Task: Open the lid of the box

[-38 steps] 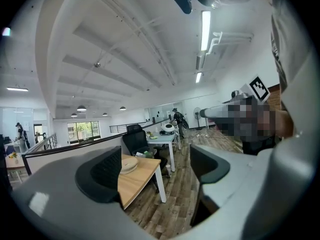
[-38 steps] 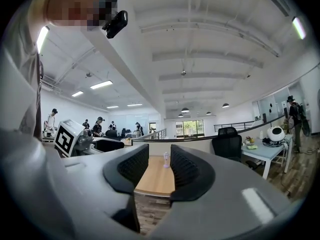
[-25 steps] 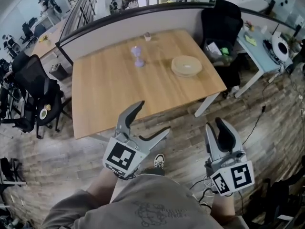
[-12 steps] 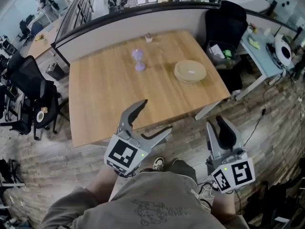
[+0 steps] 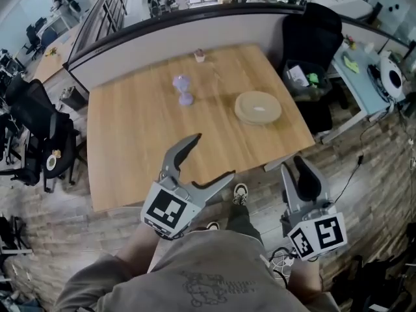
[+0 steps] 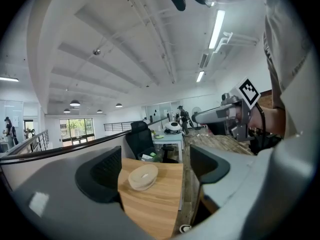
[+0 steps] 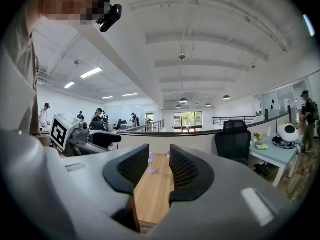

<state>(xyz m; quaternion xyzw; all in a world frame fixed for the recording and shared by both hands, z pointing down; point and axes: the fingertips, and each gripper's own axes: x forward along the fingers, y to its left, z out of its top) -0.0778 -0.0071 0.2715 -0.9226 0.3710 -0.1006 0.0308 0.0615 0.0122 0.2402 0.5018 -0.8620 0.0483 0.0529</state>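
**A:** Where is the box, and what does it look like?

**B:** The box (image 5: 258,107) sits on the wooden surface (image 5: 143,135), well ahead of both claws. It is beyond the left claw (image 5: 213,156) and off to its right, and beyond the right claw (image 5: 294,168) and slightly to its left. It is round, shallow and pale tan, like a stack of flat dishes.

**A:** Which way does it point?

**B:** It lies flat with its broad face up. Being round, it has no long axis. The lid (image 5: 260,101) seems to be the top layer and seems to be on, though from this far off the seam is hard to make out.

**A:** What about materials?

**B:** The box looks matte, perhaps wood or bamboo, with a paler spot at the centre. The surface is light, streaky woodgrain with a squared edge. The claws are smooth grey plastic with black ribbed pads.

**A:** How do the claws stand?

**B:** The left claw is spread wide with nothing between its pads. In the left gripper view the far-off box shows through the gap. The right claw is parted more narrowly and is also empty.

**A:** Is there anything else?

**B:** A small purple hourglass-shaped figure (image 5: 184,90) stands upright beyond the left claw. A black office chair (image 5: 312,31) stands past the surface's far corner.
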